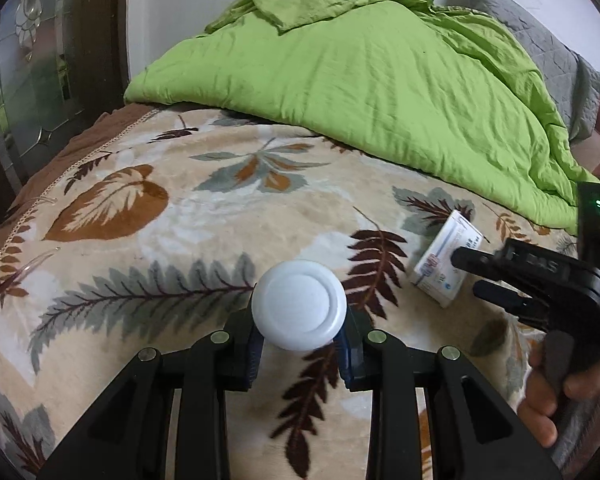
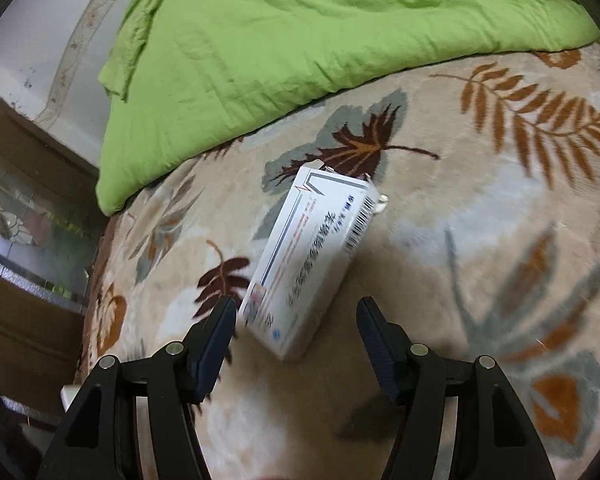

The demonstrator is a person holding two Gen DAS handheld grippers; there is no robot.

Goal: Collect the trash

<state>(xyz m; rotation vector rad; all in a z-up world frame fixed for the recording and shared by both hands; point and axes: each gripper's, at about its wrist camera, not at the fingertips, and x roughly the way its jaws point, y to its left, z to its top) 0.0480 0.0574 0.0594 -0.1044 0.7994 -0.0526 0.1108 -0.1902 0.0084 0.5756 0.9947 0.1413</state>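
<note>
Low centre of the left wrist view, left gripper (image 1: 300, 354) is clamping a white round lid (image 1: 298, 306) over the leaf-print blanket (image 1: 180, 208); white box (image 1: 446, 258) is lying mid-right. Lower middle of the right wrist view, right gripper (image 2: 296, 320) is opening, fingers straddling the box (image 2: 308, 256) without touching it.

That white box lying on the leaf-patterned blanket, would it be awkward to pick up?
Probably not. The white box looks like thin printed card, so likely light and easily crushed by a hard squeeze. It lies flat on the soft blanket, so it shouldn't roll, though it may sink. The right gripper is open around its near end.
</note>
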